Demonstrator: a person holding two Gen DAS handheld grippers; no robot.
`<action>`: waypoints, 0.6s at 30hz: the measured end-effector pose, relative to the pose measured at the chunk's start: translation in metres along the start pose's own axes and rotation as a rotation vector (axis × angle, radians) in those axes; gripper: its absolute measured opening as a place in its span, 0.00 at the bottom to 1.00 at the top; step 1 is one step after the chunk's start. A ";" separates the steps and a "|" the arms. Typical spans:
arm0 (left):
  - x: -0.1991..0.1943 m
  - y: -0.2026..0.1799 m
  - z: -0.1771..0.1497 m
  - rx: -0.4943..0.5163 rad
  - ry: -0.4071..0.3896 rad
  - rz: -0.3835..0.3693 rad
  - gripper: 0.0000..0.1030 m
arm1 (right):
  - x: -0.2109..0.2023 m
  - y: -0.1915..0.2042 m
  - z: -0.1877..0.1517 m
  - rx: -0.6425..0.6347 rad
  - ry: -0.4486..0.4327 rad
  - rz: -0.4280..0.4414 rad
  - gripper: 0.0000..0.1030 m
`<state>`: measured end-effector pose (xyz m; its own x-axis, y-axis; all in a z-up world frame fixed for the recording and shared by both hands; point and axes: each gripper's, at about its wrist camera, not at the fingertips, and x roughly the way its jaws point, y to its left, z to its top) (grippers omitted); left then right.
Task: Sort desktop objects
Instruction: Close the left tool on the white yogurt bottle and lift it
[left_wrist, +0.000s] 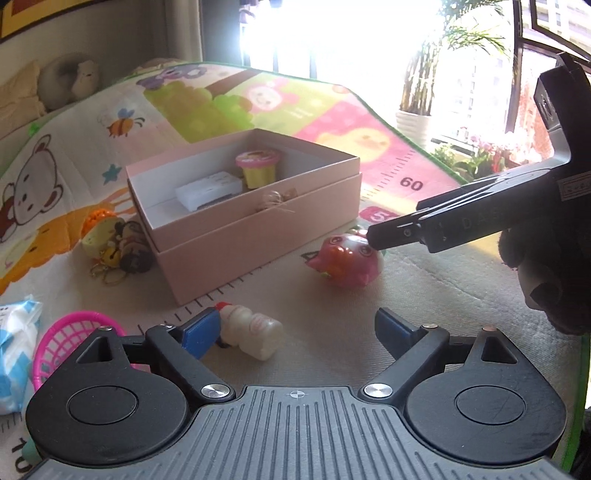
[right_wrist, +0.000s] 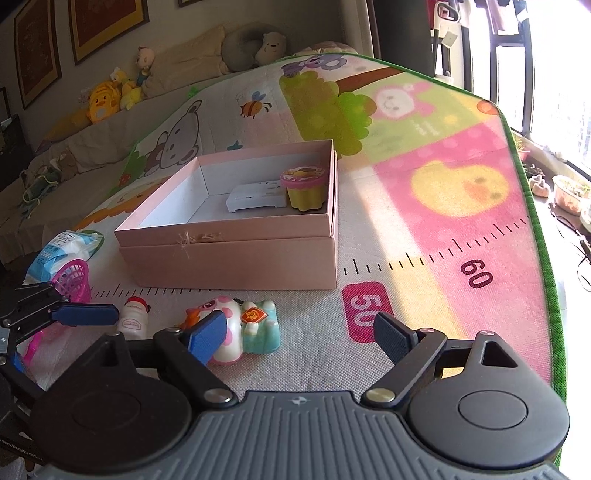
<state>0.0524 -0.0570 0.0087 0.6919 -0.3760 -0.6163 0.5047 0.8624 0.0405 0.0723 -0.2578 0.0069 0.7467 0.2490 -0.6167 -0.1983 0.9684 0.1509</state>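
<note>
Pink box, open-topped, on play mat; holds white block and yellow cup. Near the box on the mat: small bottle, pink toy, keychain pile at left, pink basket and tissue pack at near left. Left hand-held gripper open, bottle just beside its left finger; right hand-held gripper open, empty, toy beside its left finger.
</note>
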 end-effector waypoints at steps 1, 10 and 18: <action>0.002 0.004 0.001 -0.006 0.003 0.012 0.92 | 0.000 -0.001 -0.001 0.009 0.001 0.004 0.86; 0.030 0.026 0.012 -0.012 0.037 0.012 0.91 | 0.002 -0.005 -0.006 0.036 0.002 0.017 0.90; 0.023 0.018 0.004 -0.027 0.062 -0.082 0.89 | 0.001 -0.009 -0.007 0.047 0.002 0.023 0.90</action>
<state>0.0801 -0.0514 -0.0014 0.6151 -0.4245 -0.6644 0.5435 0.8388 -0.0327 0.0704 -0.2659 -0.0002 0.7413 0.2710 -0.6141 -0.1854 0.9619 0.2007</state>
